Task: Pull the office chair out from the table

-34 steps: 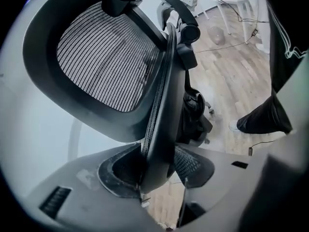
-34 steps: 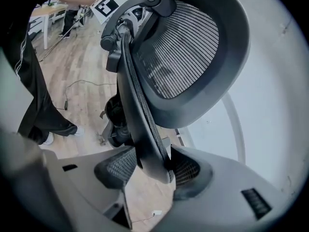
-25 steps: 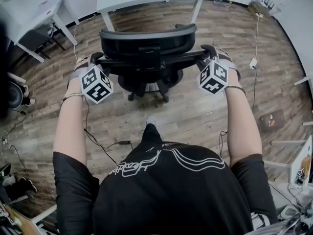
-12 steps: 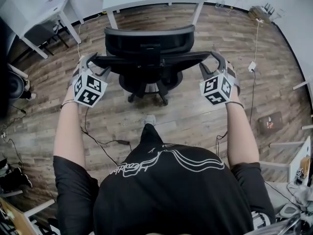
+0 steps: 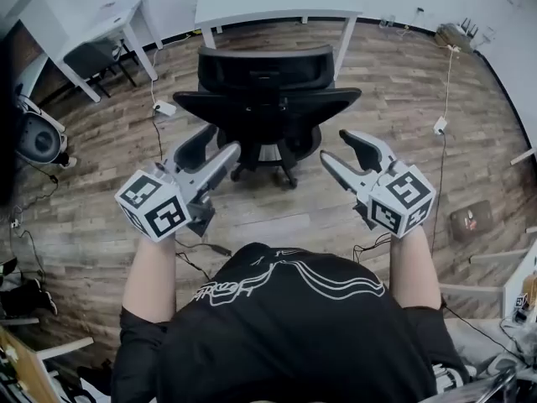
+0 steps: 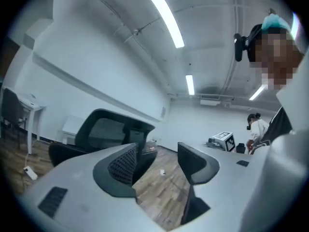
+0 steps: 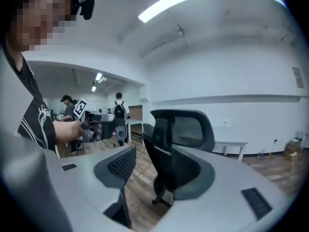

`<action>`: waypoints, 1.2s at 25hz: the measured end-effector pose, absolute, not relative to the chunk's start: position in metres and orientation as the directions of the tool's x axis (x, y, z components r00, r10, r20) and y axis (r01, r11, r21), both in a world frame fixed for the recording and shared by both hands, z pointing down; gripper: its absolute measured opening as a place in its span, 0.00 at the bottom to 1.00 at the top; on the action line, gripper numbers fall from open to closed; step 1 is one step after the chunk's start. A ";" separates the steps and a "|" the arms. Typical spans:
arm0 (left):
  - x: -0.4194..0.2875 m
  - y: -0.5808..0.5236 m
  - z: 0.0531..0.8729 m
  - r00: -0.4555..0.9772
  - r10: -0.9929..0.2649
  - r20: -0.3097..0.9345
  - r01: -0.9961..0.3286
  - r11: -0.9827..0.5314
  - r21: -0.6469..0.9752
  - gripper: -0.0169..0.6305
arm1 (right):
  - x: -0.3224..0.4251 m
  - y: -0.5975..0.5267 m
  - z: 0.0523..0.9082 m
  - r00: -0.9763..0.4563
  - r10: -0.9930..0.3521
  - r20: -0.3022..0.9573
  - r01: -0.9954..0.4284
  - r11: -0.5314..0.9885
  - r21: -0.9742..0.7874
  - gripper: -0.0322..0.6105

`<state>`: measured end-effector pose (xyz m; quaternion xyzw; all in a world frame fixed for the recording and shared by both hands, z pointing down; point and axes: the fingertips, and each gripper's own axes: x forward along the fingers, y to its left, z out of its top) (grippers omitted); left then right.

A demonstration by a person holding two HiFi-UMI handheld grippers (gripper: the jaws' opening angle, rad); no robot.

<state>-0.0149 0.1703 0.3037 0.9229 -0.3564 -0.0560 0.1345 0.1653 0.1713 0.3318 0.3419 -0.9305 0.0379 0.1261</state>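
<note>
The office chair (image 5: 267,99) stands in the upper middle of the head view. Its backrest faces the person, and a strip of bare floor (image 5: 252,217) separates it from the white table (image 5: 277,2) at the top edge. Judging from that, the pull looks done and the step in hand is letting go cleanly.

To do this well, both tongs should stay wide and draw straight back towards the bottom of the frame. A brush against an armrest could send the chair rolling (it appears to sit on casters). The cable (image 5: 205,246) on the floor at lower centre-left is also worth avoiding.

The left gripper (image 5: 216,145) sits at centre-left. Its jaws are spread wide and easing slightly inward, with nothing between them. The right gripper (image 5: 336,147) at centre-right is also spread and empty. Both point up the frame at the chair, roughly level and apart from it, with the forearms tucked in beside the torso.
</note>
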 end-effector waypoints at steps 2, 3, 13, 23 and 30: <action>0.003 0.194 0.288 0.770 -0.636 -0.056 -0.598 -0.749 0.286 0.39 | 0.158 0.192 0.314 -0.755 -0.629 0.182 -0.640 0.769 0.004 0.44; 0.010 0.205 0.282 0.779 -0.623 -0.072 -0.585 -0.764 0.274 0.36 | 0.156 0.200 0.306 -0.749 -0.645 0.148 -0.651 0.759 0.012 0.40; -0.008 0.315 0.279 0.865 -0.500 -0.045 -0.474 -0.843 0.253 0.04 | 0.066 0.314 0.271 -0.846 -0.528 -0.072 -0.499 0.832 -0.241 0.12; -0.061 0.415 0.282 0.880 -0.471 -0.061 -0.447 -0.864 0.230 0.04 | -0.001 0.411 0.280 -0.839 -0.542 -0.043 -0.522 0.826 -0.215 0.11; -0.079 0.453 0.281 0.882 -0.466 -0.066 -0.438 -0.865 0.243 0.04 | -0.011 0.453 0.278 -0.809 -0.587 -0.034 -0.570 0.798 -0.196 0.11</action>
